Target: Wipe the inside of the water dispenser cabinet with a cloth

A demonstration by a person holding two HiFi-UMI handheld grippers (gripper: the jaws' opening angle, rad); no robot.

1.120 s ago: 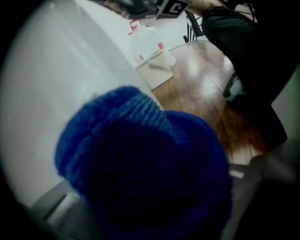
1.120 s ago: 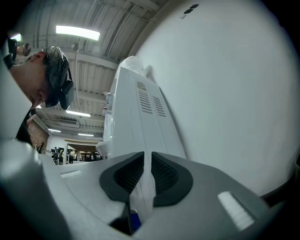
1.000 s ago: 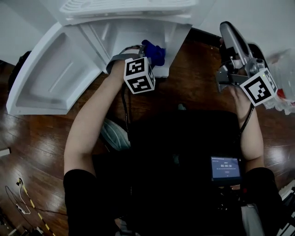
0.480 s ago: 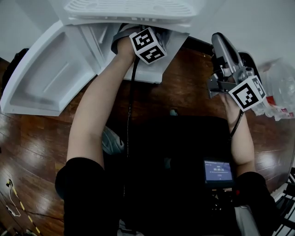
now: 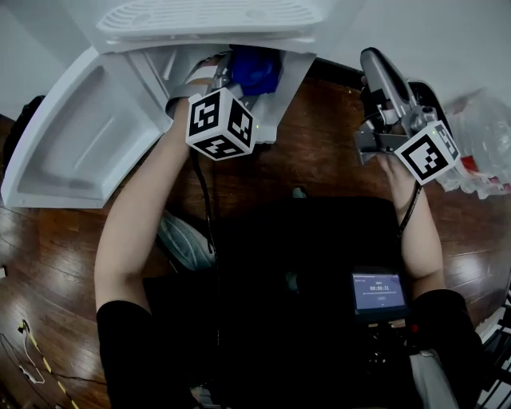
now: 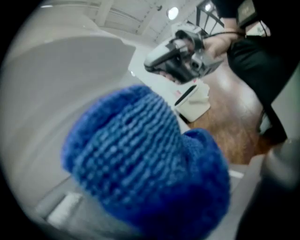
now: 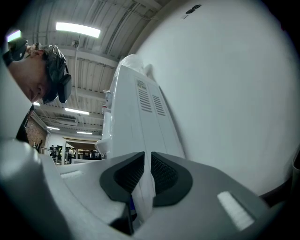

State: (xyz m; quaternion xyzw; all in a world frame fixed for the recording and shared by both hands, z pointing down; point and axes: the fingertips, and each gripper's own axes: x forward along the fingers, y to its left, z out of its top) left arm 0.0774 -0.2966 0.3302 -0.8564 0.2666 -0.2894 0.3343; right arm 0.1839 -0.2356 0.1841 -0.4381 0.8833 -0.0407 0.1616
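The white water dispenser (image 5: 207,20) stands with its cabinet door (image 5: 80,136) swung open to the left. My left gripper (image 5: 231,80) reaches into the cabinet opening, shut on a bunched blue cloth (image 5: 255,68). In the left gripper view the blue cloth (image 6: 145,173) fills the middle and hides the jaws, with the pale inner wall (image 6: 51,93) close behind it. My right gripper (image 5: 382,76) is held off to the right over the wooden floor, pointing upward, shut with nothing held. In the right gripper view its dark pads (image 7: 161,176) nearly touch, and the dispenser (image 7: 140,117) rises beyond them.
A clear plastic bag (image 5: 483,136) lies at the right edge on the wooden floor (image 5: 319,152). A white wall (image 7: 225,93) stands beside the dispenser. A small white box (image 6: 194,101) sits on the floor. The person's dark trousers and a small lit screen (image 5: 379,291) fill the lower part of the head view.
My left gripper has risen with the blue cloth, higher in the cabinet opening, and its marker cube has turned. The right gripper has kept its place.
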